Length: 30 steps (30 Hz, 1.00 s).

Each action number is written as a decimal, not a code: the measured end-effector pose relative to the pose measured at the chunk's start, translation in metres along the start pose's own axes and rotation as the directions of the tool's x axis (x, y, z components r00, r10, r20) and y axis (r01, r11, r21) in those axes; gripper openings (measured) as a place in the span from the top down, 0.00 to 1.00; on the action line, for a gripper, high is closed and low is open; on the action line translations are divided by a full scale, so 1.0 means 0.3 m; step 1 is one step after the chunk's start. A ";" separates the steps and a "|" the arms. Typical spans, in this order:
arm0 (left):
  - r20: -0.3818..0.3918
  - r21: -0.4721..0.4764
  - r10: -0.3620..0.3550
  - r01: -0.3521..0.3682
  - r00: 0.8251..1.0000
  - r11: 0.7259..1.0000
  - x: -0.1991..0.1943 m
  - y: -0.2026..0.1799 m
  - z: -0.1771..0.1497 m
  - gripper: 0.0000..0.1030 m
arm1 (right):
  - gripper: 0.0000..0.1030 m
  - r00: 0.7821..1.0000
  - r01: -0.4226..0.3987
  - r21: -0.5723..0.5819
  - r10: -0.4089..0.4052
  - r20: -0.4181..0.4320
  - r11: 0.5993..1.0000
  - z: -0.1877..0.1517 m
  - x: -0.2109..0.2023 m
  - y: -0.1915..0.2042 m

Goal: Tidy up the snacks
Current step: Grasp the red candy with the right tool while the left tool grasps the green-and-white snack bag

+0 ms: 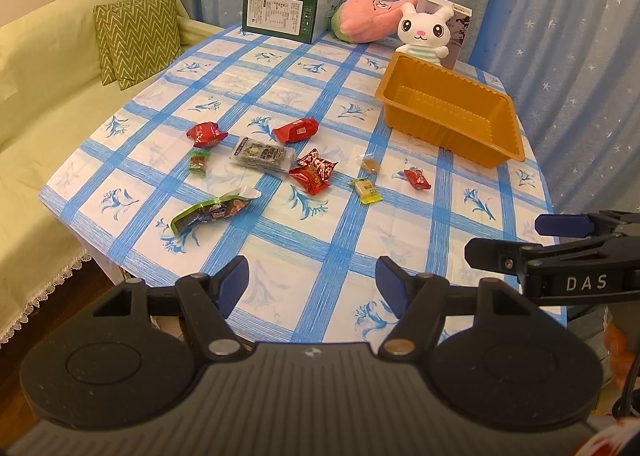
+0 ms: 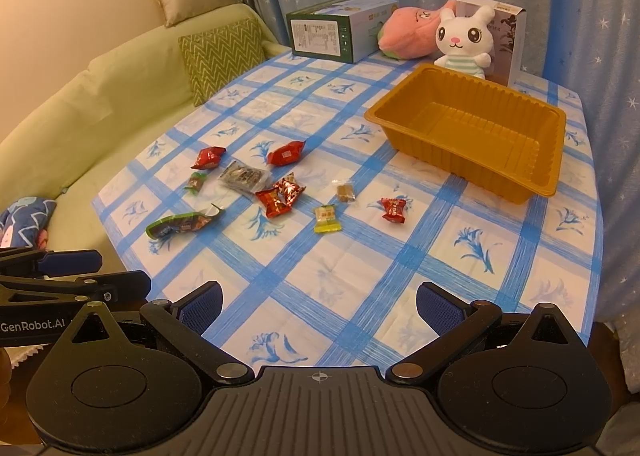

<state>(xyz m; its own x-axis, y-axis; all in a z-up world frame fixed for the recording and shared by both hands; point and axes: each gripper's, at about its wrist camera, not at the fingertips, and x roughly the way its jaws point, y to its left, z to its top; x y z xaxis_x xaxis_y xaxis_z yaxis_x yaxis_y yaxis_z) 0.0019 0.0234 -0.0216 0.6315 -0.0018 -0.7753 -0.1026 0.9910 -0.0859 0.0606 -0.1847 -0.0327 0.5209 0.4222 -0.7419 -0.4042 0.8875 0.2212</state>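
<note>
Both my tools, left tool and right tool, spread apart, empty, above the near surface. Wrapped snacks scattered mid-surface; orange tray beyond, empty.

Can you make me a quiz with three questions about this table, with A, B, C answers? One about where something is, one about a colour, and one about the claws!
1. Where is the bunny toy?
A. inside the tray
B. behind the tray
C. on the sofa

2. What colour is the tray?
A. orange-gold
B. green
C. white

3. What are the two claws doing?
A. both hold snacks
B. one holds the tray
C. both open, holding nothing

Answers: 1 B, the bunny stands past the tray's far rim. 2 A, its walls look orange-gold. 3 C, the left claw and right claw gape over bare tablecloth.
</note>
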 end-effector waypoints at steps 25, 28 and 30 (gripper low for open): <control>0.025 -0.052 0.148 -0.147 0.989 0.988 0.146 0.252 0.051 0.34 | 0.10 0.995 0.003 0.007 -0.004 0.099 1.000 0.056 0.222 -0.184; 0.029 -0.043 0.145 -0.144 0.989 0.989 0.177 0.275 0.059 0.34 | 0.17 0.995 -0.009 0.010 0.008 0.098 1.000 0.070 0.274 -0.210; 0.026 -0.029 0.143 -0.143 0.989 0.989 0.201 0.283 0.067 0.35 | 0.21 0.995 -0.006 0.013 0.004 0.098 1.000 0.080 0.307 -0.226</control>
<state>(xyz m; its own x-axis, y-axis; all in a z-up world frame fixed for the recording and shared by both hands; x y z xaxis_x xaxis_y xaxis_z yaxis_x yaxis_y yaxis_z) 0.0467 0.1102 -0.0630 0.6297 0.1439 -0.7634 -0.2139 0.9768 0.0076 0.1540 -0.2016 -0.1007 0.5901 0.4421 -0.6755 -0.3978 0.8873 0.2333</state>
